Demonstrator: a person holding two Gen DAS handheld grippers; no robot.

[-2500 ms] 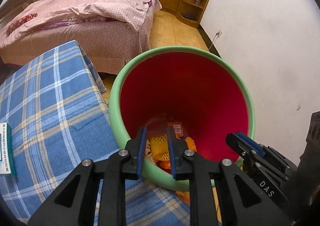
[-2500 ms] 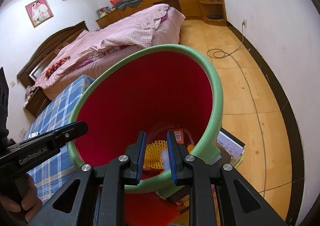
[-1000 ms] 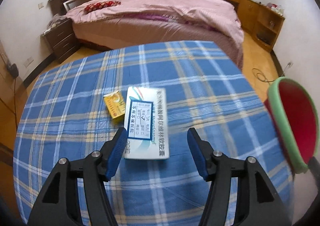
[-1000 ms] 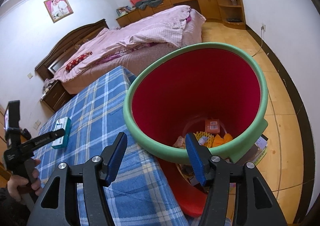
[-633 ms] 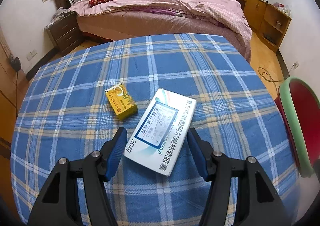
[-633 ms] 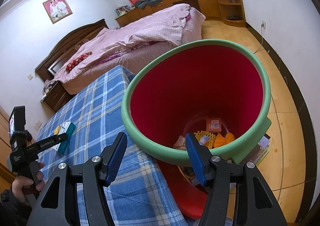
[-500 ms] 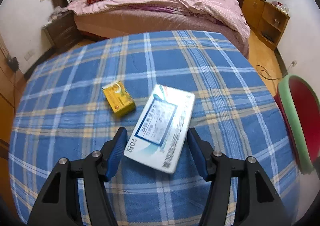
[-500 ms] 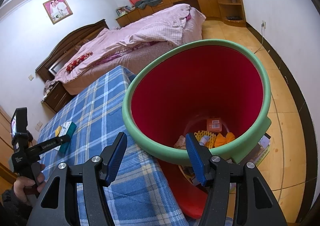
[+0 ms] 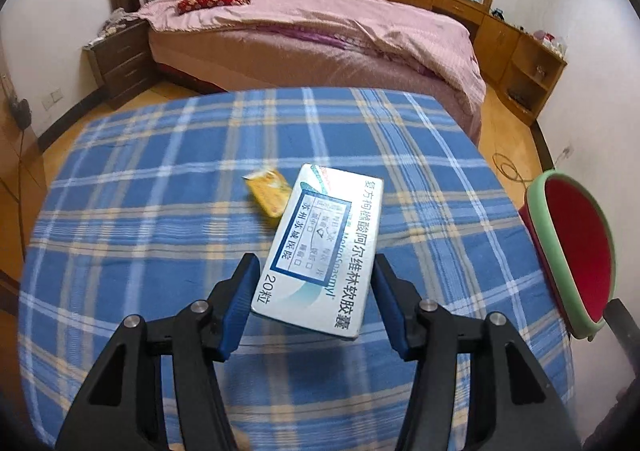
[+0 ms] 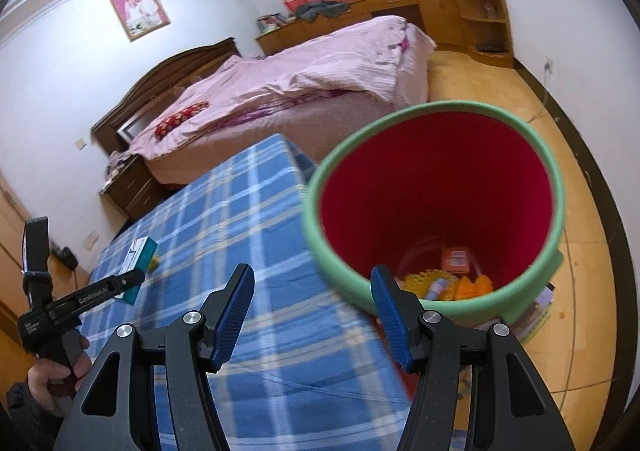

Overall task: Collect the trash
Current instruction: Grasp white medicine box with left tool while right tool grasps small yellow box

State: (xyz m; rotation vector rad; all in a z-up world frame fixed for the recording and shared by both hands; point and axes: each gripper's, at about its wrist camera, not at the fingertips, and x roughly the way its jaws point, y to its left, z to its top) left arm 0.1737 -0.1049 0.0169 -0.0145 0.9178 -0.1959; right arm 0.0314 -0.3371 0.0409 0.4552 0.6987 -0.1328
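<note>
A blue plaid cloth (image 9: 168,187) covers the worktop (image 10: 256,251). A small yellow packet (image 9: 269,191) lies on it. The green-rimmed red bin (image 10: 436,219) stands on the tan floor (image 10: 576,331) at the worktop's edge.

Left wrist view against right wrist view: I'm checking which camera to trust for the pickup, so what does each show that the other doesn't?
Only the left wrist view shows the printed face of the white medicine box between the left gripper pads. Only the right wrist view shows the trash inside the bin, the hand and the empty right gripper. Both show the box, yellow packet, bin and checked cloth.
</note>
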